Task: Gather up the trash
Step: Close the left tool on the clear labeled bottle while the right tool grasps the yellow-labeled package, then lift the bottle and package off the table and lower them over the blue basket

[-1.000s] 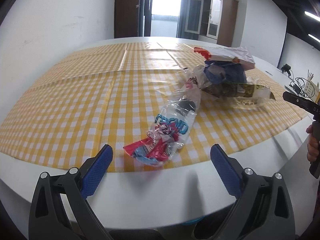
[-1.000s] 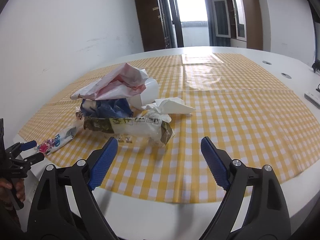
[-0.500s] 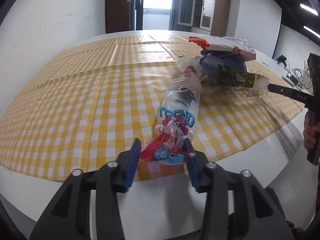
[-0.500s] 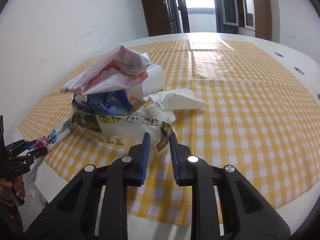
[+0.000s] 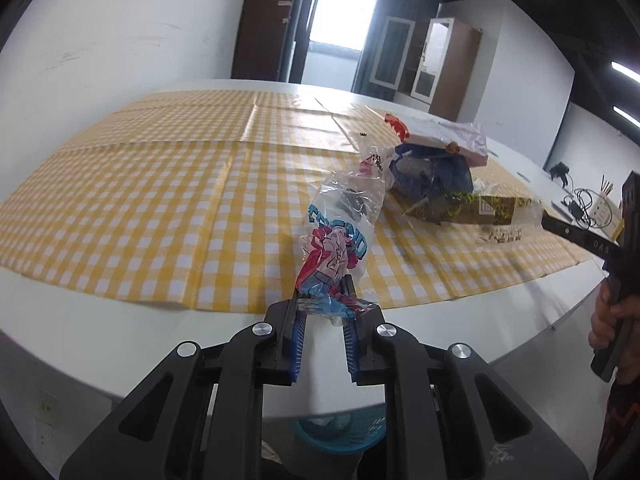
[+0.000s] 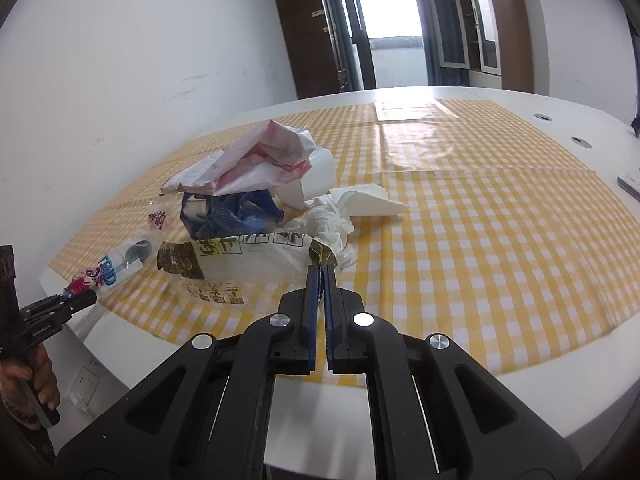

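Left gripper point(image 5: 322, 306) pinches the wrapper point(image 5: 340, 232); right gripper point(image 6: 320, 276) pinches the bag point(image 6: 240, 268). Thin film could slip free (both holds are at the very edge).

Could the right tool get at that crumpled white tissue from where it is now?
Probably not yet. The right tool is shut on the clear wrapper, so it is occupied. The tissue lies just beyond, uncovered on the checked cloth, so the path looks free once it lets go.

An office meeting room — long white table point(image 6: 520, 408) with cable ports point(image 6: 581, 142), glass-door cabinets point(image 5: 424, 64), ceiling strip lights point(image 5: 625, 70)
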Motion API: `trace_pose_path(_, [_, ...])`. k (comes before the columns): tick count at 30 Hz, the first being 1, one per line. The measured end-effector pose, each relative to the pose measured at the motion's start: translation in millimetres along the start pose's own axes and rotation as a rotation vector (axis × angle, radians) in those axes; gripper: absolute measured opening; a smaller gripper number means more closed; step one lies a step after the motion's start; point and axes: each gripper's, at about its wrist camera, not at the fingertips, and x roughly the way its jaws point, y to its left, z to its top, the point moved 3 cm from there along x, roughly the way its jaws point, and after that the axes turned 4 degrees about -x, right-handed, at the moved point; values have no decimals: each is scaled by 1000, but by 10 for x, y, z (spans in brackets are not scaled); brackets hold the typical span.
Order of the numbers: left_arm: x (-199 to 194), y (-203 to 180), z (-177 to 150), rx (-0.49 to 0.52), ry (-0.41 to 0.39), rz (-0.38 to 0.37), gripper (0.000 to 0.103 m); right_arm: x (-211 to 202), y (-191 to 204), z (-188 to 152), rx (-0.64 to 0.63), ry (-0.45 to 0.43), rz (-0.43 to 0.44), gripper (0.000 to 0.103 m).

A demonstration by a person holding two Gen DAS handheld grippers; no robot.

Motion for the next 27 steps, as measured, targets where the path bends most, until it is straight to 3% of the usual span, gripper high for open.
trace_pose_path(8, [-399,-73,-97,-4,-58,-17,15,-265,109,-207,17,-19,6,2])
trace_pose_path(27, [-1111,-311,-522,74,-93,-101,15,-858,400,-750,-2,-22,13,2])
